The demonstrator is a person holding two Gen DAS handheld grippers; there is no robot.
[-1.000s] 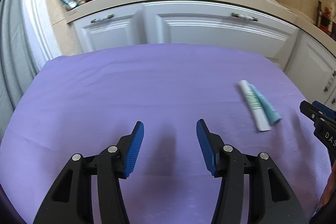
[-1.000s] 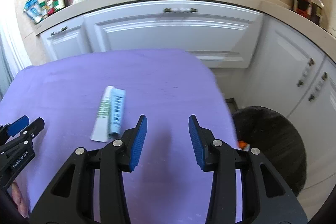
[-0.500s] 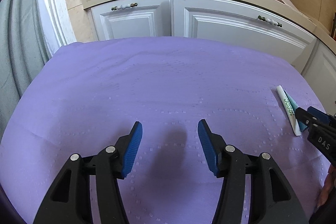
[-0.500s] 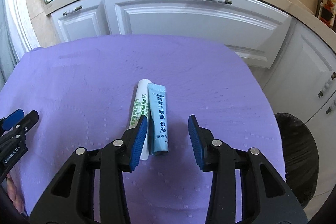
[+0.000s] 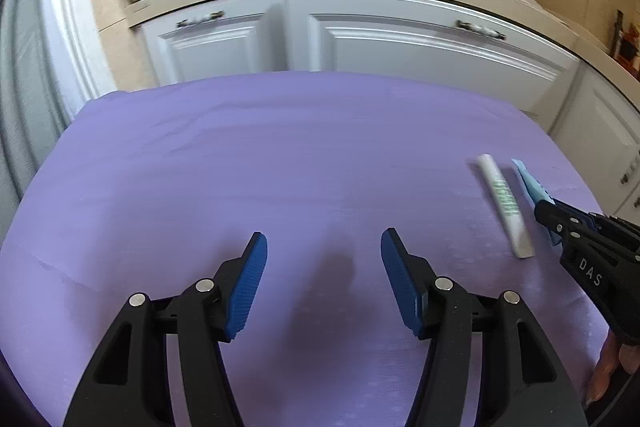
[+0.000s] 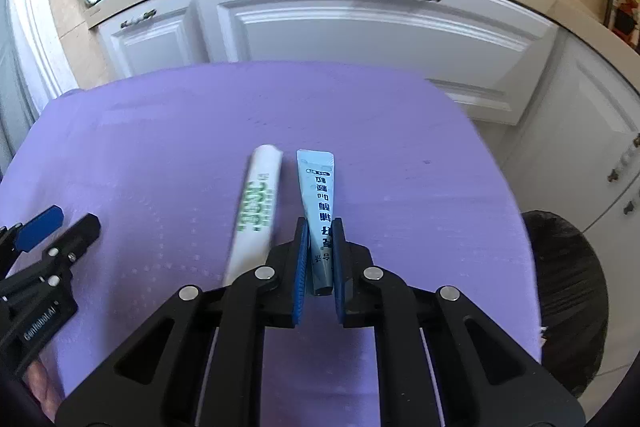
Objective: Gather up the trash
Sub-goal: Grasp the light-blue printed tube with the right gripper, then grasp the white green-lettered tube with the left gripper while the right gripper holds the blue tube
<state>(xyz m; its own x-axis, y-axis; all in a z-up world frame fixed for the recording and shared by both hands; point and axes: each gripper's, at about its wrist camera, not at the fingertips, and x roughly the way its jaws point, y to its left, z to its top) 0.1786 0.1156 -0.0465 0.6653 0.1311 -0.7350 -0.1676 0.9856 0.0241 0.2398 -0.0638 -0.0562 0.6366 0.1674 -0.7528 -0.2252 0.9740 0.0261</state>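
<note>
Right gripper (image 6: 320, 247): jaws just closed, now clamped on blue tube (image 6: 318, 203), centre frame on purple counter (image 6: 160, 147); pickup secured, black bin (image 6: 568, 291) at right next. White tube (image 6: 258, 207) remains. Left gripper (image 5: 322, 279): jaws apart, empty.

Purple cloth (image 6: 160, 147) over the table, faintly dotted. White tube (image 6: 256, 211) with green lettering, pale blue tube (image 6: 320, 195) to its right with dark print. Black grippers wearing ribbed blue pads (image 5: 246, 291) (same on both). White cabinets (image 6: 360, 27) far back, black bin (image 6: 568, 291) at right.
</note>
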